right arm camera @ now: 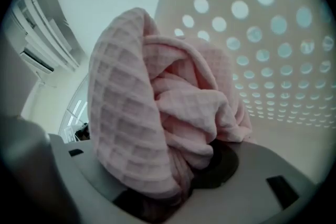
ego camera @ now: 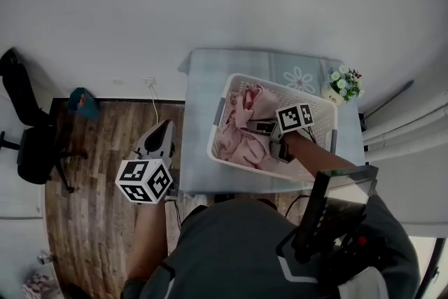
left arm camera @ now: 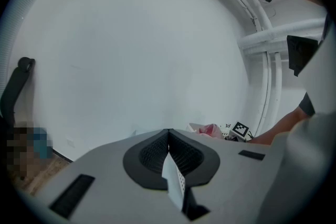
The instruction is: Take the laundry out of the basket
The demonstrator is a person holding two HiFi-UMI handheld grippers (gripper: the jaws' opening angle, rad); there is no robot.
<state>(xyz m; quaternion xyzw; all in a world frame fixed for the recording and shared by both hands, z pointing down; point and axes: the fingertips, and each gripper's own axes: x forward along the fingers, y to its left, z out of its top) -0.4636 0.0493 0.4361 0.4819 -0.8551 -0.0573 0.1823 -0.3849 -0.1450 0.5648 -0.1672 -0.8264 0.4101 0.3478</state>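
The basket [ego camera: 288, 89] is standing on the table [ego camera: 203, 84], which is wearing a pale blue cover. The pink laundry [ego camera: 238, 143] is lying bunched inside the basket, filling its left half. The right gripper [ego camera: 253, 127] is reaching into the basket from the right, with the person's bare arm [ego camera: 318, 156] stretching in over the near rim. Its jaws are clamping on a thick fold of the laundry. In the right gripper view the waffle-weave laundry [right arm camera: 136, 113] is bulging up from between the jaws and covering their tips, and the perforated wall of the basket [right arm camera: 268, 34] is curving round behind it. In the head view the gripped fold is standing higher than the rest of the pile, though still within the basket.

The left gripper [ego camera: 166, 128] is hanging over the wooden floor [ego camera: 91, 213] just left of the table, well apart from the basket. Its jaws are resting together with nothing between them, as the left gripper view shows [left arm camera: 168, 135], and it is pointing at a bare white wall [left arm camera: 136, 50].

A small pot of flowers [ego camera: 343, 86] is sitting on the far right corner of the table, just beside the basket. A dark chair [ego camera: 28, 140] is standing at the left edge of the room.
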